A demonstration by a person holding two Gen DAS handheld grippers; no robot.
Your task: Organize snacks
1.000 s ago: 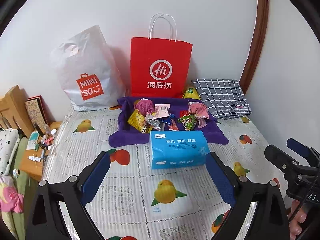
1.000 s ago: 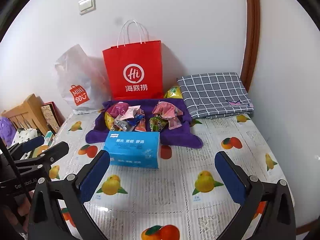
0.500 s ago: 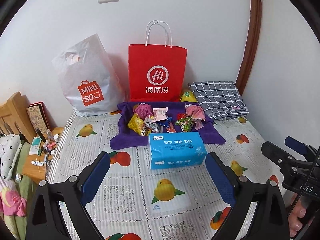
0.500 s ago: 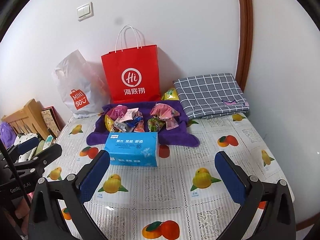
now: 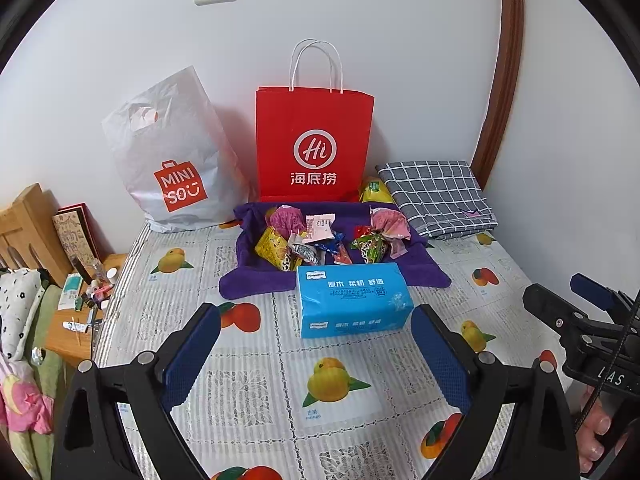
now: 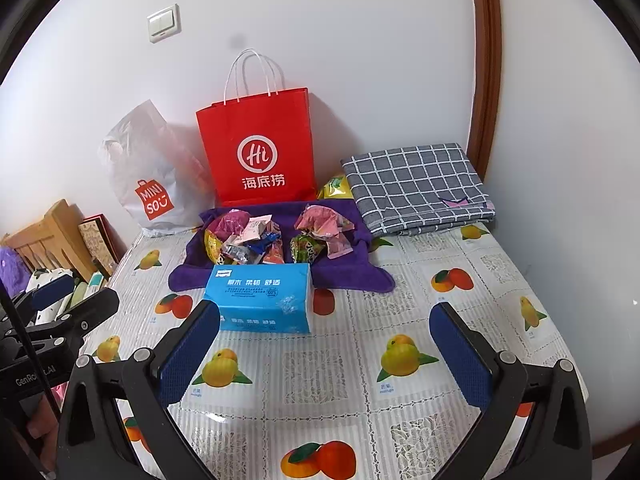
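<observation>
Several wrapped snacks lie in a pile on a purple cloth at the back of the table; they also show in the right wrist view on the cloth. A blue tissue pack lies in front of the cloth. My left gripper is open and empty, held above the table short of the tissue pack. My right gripper is open and empty, to the right of the pack.
A red paper bag and a white MINISO bag stand against the wall. A folded checked cloth lies at the back right, a yellow packet beside it. A wooden shelf with clutter is left of the table.
Both grippers have pulled back and up from the table, so the bags, cloth and tissue pack look smaller and lower. Both stay open and empty.
</observation>
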